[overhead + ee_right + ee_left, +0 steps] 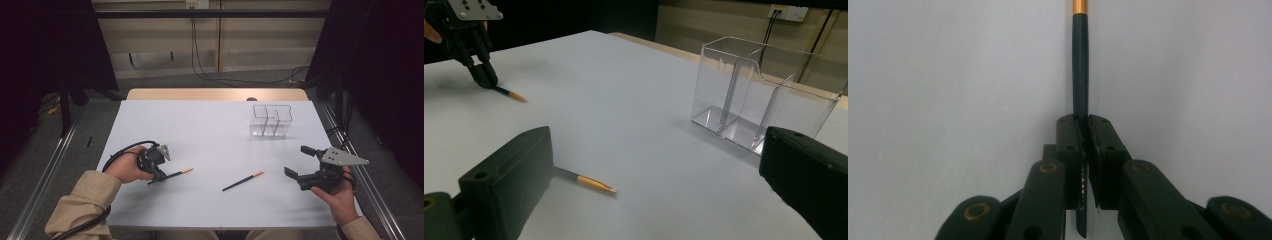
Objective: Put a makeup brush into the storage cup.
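Left gripper point(159, 176) clamped on dark pencil point(176, 174); right gripper point(300, 161) wide open, empty.
Light, stiff, slick; you're gripping near its blunt end.

Dark navy chopstick point(1080, 65) with orange-gold tip at upper centre; second one point(243, 180) alike, lower middle. Black grippers; clear holder point(270, 120); white table point(210, 130).

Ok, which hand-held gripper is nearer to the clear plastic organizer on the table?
The right. The right hand-held gripper is open near the table's right edge, just in front of the clear organizer. The left hand-held gripper is far across the table, shut on a chopstick.
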The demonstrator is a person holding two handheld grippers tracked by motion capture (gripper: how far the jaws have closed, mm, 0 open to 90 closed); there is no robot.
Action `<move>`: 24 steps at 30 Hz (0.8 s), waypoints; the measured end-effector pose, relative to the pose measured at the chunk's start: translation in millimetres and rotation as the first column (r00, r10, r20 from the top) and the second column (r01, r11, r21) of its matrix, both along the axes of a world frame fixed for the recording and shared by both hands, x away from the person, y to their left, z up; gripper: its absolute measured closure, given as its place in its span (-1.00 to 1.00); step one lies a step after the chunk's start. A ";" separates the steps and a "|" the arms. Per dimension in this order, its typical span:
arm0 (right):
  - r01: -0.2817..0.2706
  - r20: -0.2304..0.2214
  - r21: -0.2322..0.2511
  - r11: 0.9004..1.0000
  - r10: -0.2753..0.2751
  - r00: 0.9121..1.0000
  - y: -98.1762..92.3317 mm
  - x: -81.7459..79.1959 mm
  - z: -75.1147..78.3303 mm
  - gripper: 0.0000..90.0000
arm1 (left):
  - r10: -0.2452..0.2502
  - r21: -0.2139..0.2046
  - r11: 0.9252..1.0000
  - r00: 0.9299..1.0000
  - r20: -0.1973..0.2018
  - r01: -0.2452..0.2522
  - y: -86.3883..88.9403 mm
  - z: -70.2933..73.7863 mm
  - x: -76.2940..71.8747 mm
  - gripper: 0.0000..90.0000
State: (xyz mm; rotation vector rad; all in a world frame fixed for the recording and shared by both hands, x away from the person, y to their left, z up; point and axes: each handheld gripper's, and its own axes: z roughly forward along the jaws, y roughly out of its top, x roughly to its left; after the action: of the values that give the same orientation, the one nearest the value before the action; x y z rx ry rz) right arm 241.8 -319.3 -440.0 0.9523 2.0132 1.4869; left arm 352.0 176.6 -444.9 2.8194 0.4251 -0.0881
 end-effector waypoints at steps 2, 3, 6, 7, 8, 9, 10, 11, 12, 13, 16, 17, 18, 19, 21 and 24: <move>0.000 -0.001 0.000 1.000 0.000 1.000 0.1 0.0 0.0 -0.99 | 0.006 0.015 1.000 1.000 -0.006 -0.006 -1.8 0.5 0.6 0.88; -0.001 -0.002 -0.002 1.000 0.001 1.000 0.1 0.1 -0.1 -0.99 | 0.008 0.025 1.000 1.000 -0.009 -0.007 -2.8 0.9 1.1 0.88; -0.001 0.002 -0.002 1.000 0.001 1.000 0.1 0.1 0.0 -0.99 | 0.027 0.040 0.999 1.000 -0.015 -0.026 -5.2 0.9 1.4 0.88; -0.001 0.003 -0.001 1.000 0.001 1.000 0.0 0.1 0.1 -0.99 | 0.032 0.041 0.999 0.999 -0.018 -0.031 -5.6 0.6 1.9 0.88; -0.002 0.000 0.001 1.000 0.002 1.000 0.1 0.0 0.0 -0.99 | 0.035 0.046 0.998 0.999 -0.025 -0.034 -5.8 0.7 2.7 0.88; -0.002 0.001 -0.001 1.000 0.002 1.000 0.1 0.0 -0.1 -0.99 | 0.046 0.044 0.998 0.999 -0.029 -0.044 -6.3 0.4 2.8 0.88; -0.002 0.002 -0.002 1.000 0.002 1.000 0.0 0.1 0.0 -0.99 | 0.047 0.046 0.998 0.998 -0.030 -0.046 -6.5 0.4 2.9 0.88; -0.003 0.002 -0.002 1.000 0.003 1.000 0.0 0.1 0.0 -0.99 | 0.052 0.048 0.998 0.998 -0.033 -0.050 -6.9 0.4 3.0 0.88; -0.002 0.002 0.000 1.000 0.002 1.000 0.0 0.0 0.1 -0.99 | 0.050 0.054 0.997 0.998 -0.036 -0.048 -7.2 0.8 3.3 0.88; -0.001 0.001 0.001 1.000 0.001 1.000 -0.1 0.1 0.1 -0.99 | 0.046 0.059 0.997 0.998 -0.034 -0.044 -7.4 1.1 3.7 0.88; -0.002 -0.005 -0.001 1.000 0.002 1.000 0.0 0.3 -0.2 -0.99 | 0.063 0.057 0.997 0.997 -0.039 -0.061 -7.9 1.0 3.3 0.88; -0.002 -0.005 -0.001 1.000 0.002 1.000 0.0 0.3 -0.2 -0.99 | 0.071 0.058 0.996 0.997 -0.039 -0.068 -7.6 1.2 3.7 0.88; -0.003 -0.003 -0.003 1.000 0.003 1.000 0.1 0.3 -0.2 -0.99 | 0.086 0.056 0.995 0.995 -0.043 -0.084 -7.4 1.1 3.8 0.88; -0.004 -0.001 -0.004 1.000 0.004 1.000 0.1 0.4 -0.1 -0.99 | 0.097 0.054 0.994 0.994 -0.049 -0.095 -7.0 1.3 4.5 0.88; -0.004 -0.001 -0.005 1.000 0.004 1.000 0.2 0.4 -0.2 -0.99 | 0.112 0.056 0.993 0.992 -0.054 -0.109 -6.9 1.6 5.1 0.88; -0.003 -0.001 -0.003 1.000 0.003 1.000 0.0 0.3 -0.2 -0.99 | 0.117 0.050 0.992 0.992 -0.057 -0.114 -6.4 1.6 5.5 0.88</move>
State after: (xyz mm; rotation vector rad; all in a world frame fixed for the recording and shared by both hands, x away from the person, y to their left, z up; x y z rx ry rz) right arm 242.1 -319.4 -440.2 0.9501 2.0175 1.4851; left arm 357.5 170.2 -443.3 2.8361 0.6104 -0.1407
